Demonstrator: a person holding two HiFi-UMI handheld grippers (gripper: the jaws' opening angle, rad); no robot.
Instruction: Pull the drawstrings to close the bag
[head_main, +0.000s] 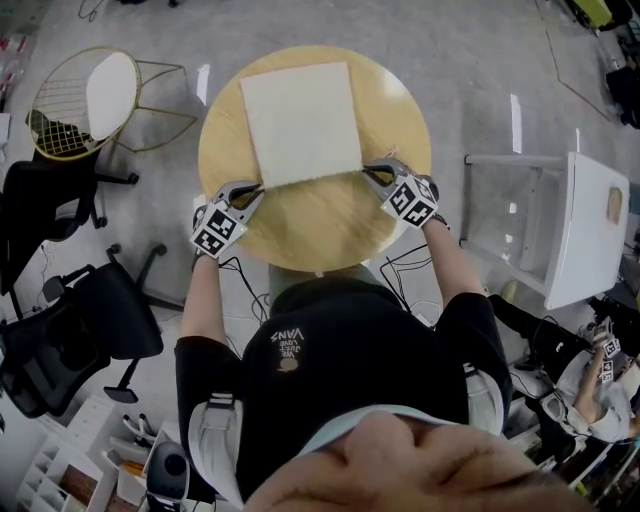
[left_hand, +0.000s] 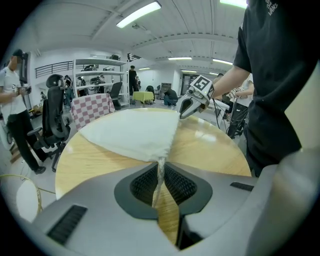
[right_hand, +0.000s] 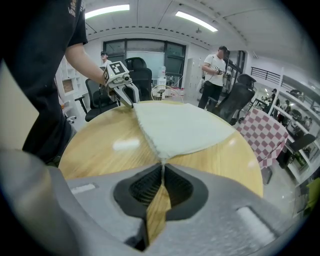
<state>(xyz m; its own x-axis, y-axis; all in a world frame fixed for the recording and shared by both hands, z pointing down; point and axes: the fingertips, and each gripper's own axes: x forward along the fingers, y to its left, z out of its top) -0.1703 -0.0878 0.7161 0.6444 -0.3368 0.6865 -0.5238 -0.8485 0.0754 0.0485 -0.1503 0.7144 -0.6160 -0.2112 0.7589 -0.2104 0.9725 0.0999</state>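
Note:
A white cloth bag (head_main: 300, 122) lies flat on the round wooden table (head_main: 320, 230). My left gripper (head_main: 258, 188) sits at the bag's near left corner. In the left gripper view its jaws (left_hand: 160, 182) are shut on a thin white drawstring (left_hand: 160, 172) that runs out of the bag's corner (left_hand: 132, 132). My right gripper (head_main: 368, 172) is at the near right corner. The right gripper view shows it (right_hand: 162, 177) shut on the other drawstring (right_hand: 162, 167), which leads to the bag (right_hand: 182, 127). Each gripper also shows across the table in the other's view.
A gold wire chair with a white seat (head_main: 85, 100) stands at the far left and black office chairs (head_main: 60, 330) at the near left. A white chair (head_main: 560, 230) is close on the right. A checkered seat (right_hand: 265, 132) and people stand beyond the table.

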